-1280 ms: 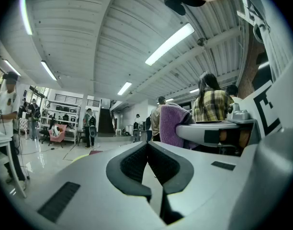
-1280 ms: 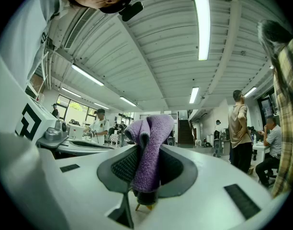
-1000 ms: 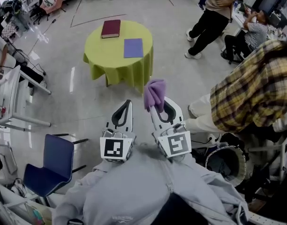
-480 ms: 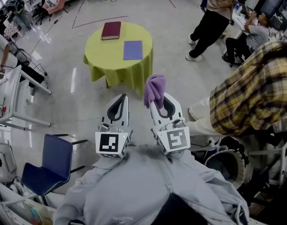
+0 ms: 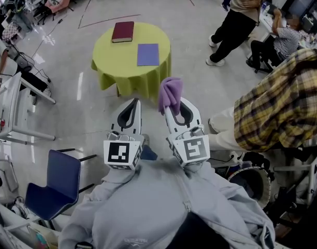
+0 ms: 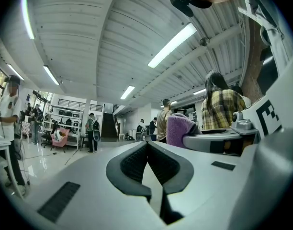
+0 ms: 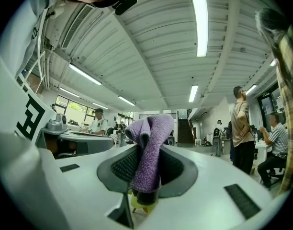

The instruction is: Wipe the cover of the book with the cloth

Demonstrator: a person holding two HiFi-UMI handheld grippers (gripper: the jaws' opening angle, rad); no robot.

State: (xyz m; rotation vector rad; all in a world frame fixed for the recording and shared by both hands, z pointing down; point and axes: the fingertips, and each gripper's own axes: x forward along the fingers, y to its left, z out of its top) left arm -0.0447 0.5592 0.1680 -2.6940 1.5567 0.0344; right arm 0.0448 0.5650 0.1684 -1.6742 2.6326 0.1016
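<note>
Fuzzy, bunched purple cloth (image 7: 149, 147)

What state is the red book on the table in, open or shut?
Shut. The book lies flat on the round table with its dark red cover facing up, and no pages show in the head view.

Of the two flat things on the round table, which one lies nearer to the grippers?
The blue-purple square; the dark red book lies at the far edge.
</note>
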